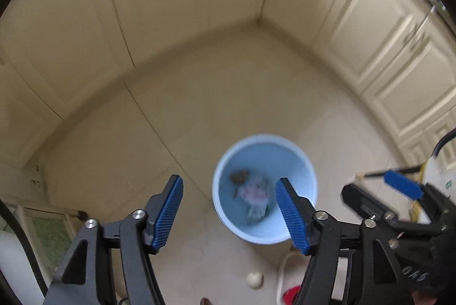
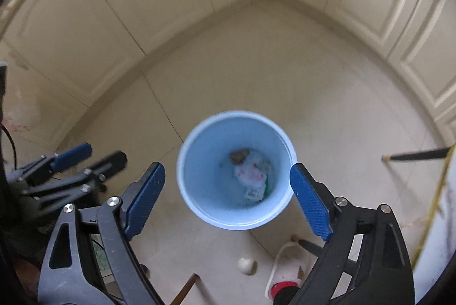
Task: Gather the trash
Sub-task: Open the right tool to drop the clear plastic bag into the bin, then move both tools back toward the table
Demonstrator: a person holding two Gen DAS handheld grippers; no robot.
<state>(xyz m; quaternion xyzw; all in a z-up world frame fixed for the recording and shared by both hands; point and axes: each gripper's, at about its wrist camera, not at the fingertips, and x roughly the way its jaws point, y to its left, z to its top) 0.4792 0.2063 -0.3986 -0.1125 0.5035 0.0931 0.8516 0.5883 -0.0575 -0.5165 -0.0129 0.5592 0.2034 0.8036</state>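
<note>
A light blue bin (image 1: 307, 185) stands on the tiled floor; it also shows in the right wrist view (image 2: 196, 171). Inside lie a crumpled white wrapper (image 1: 256, 195) (image 2: 252, 176) and a brown lump (image 1: 239, 177) (image 2: 238, 156). My left gripper (image 1: 229, 212) is open and empty above the bin's left side. My right gripper (image 2: 228, 196) is open and empty above the bin. Each gripper also shows in the other's view, the right (image 1: 379, 191) and the left (image 2: 94, 155). A small white ball (image 1: 254, 280) (image 2: 246, 265) lies on the floor near the bin.
Cream cabinets (image 1: 370, 20) (image 2: 85, 20) line the corner behind the bin. A white slipper with a red part (image 2: 285, 270) lies by the ball. A dark stick (image 2: 416, 155) lies at the right; a brown stick (image 2: 185, 290) lies at the bottom.
</note>
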